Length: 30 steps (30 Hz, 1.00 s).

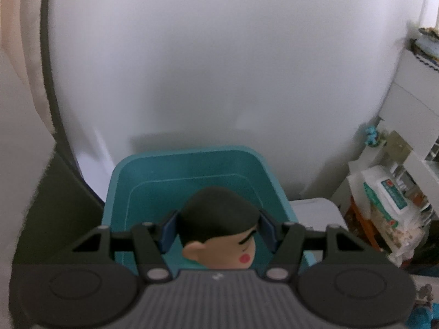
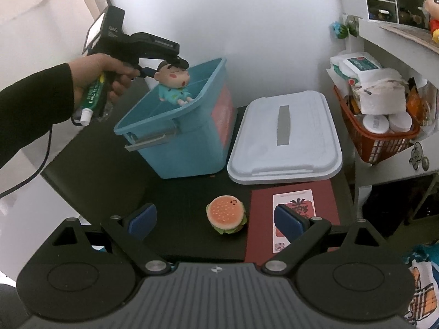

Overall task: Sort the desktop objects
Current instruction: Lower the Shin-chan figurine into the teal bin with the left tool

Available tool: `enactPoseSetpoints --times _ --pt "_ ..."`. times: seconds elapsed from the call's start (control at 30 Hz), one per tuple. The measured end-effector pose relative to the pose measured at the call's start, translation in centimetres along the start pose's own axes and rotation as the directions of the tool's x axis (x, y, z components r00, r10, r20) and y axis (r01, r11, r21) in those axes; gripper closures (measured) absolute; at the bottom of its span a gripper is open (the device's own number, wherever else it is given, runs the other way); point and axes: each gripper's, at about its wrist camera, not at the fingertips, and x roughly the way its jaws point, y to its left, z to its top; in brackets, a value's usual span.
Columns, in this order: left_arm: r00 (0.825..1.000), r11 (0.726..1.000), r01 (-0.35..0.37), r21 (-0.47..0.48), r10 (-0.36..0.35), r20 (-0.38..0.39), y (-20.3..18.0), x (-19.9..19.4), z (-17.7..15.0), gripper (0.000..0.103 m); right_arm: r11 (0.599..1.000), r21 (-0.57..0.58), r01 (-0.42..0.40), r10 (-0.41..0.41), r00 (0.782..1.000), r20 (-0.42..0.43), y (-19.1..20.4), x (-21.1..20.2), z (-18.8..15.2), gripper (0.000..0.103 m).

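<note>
small cartoon boy figurine with black hair, red cheeks and teal pyjamas (image 2: 174, 83) is held by its head over the open blue plastic storage bin with a grey latch handle (image 2: 181, 137), above the bin's near-left part. left gripper (image 1: 218, 226) has its blue-padded jaws pressed on both sides of the figurine's head; in the left wrist view only hair, one ear, one eye and a cheek show, the body hidden under the gripper housing. the person's left hand (image 2: 103, 75) grips the handle together with a green-and-white tube (image 2: 92, 100); tube lettering partly readable, looks like "danpifen", not certain. "das" printed on the gripper's rear block. red label on the bin's side, text unreadable.

right gripper (image 2: 215, 220) hangs low over the black tabletop (image 2: 96, 181), jaws wide apart, nothing between the pads. small plush hamburger with orange bun (image 2: 226, 215) sits on the table just ahead, between the fingers. white rectangular bin lid with a grey strip (image 2: 285, 138) lies flat right of the bin. dark red booklet with a white card (image 2: 293, 219) is partly covered by the right finger; print too small to read. orange basket of packets (image 2: 380, 137) at far right, labels blurred.
</note>
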Motion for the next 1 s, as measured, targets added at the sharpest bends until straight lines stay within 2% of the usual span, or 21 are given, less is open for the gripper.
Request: enactPoseSetpoints --times 0.6,1.0 --pt "0.996 0.999 -0.043 -0.021 0.041 -0.080 0.8 4.6 0.8 0.038 0.994 0.092 -0.052 0.055 0.998 -0.027 -1.7 1.6 0.2 0.008" --pt "0.989 0.998 -0.059 -0.004 0.058 -0.134 0.2 5.1 0.8 0.039 0.993 0.107 -0.059 0.063 0.998 -0.031 -2.1 1.8 0.3 0.008"
